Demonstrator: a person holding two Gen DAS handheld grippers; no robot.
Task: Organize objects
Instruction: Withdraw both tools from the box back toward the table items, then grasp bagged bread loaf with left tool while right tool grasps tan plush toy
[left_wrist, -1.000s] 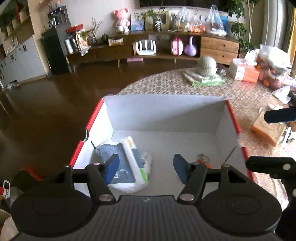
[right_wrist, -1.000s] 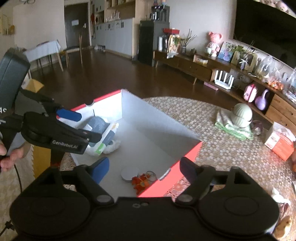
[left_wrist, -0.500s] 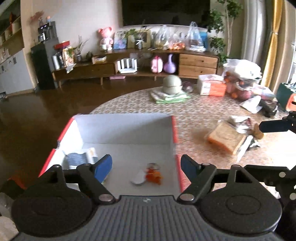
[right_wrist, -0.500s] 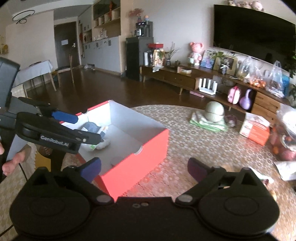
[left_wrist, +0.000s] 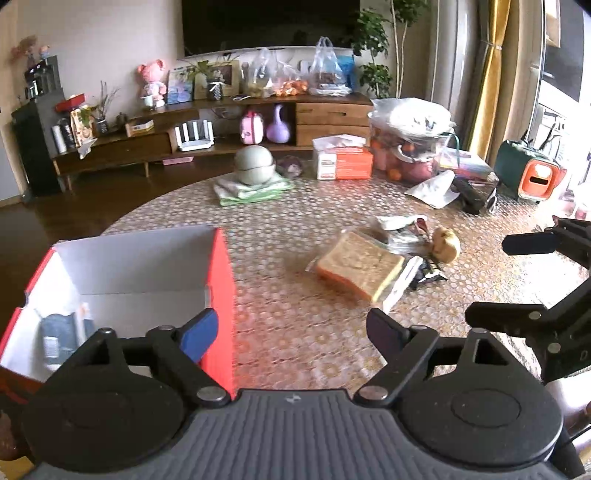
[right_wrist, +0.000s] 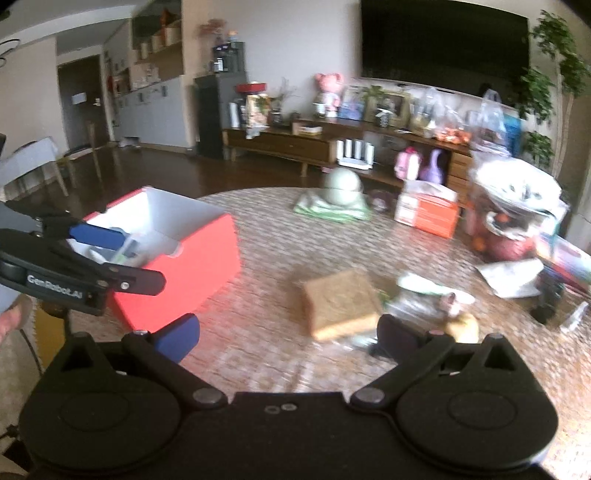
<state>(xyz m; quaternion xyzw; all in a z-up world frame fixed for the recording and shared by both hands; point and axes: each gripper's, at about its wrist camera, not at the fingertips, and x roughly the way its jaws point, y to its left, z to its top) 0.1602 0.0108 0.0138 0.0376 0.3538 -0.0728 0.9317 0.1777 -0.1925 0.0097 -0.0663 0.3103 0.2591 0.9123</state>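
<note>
- Tools first: left tool (left_wrist: 291, 332) hangs above the tabletop (left_wrist: 295, 229) with its jaws spread wide and nothing between them, its blue-padded finger in front of the red wall of the box (left_wrist: 221, 295); right tool (right_wrist: 288, 336) is likewise spread and empty, aimed at the loose clutter.
- Step in hand, as I judge it: a reach between deposits. The box already holds a few items, among them a dark blue-grey pack (left_wrist: 59, 338) by its left wall, while more things wait on the tabletop.
- Likeliest next thing is the wrapped slice of bread (left_wrist: 360, 267), lying flat to the right of the box and well apart from it, directly ahead of the right tool.
- Orientation: bread is nearly square, so its long axis is weak; in the left view one corner points toward the box and the opposite corner toward the small tan plush toy (left_wrist: 447, 243) just beyond it. Crust edges run diagonally to both tools.
- Beside the bread sit crumpled wrappers (left_wrist: 402, 229), touching or overlapping its far edge; blur hides exactly which.
- Next move calls for lowering the right tool over the slice, turning the wrist so the fingers straddle two opposite crust edges, and closing gently, since soft bread in film should crush or slip easily.
- Risk: catching wrappers along with it.
</note>
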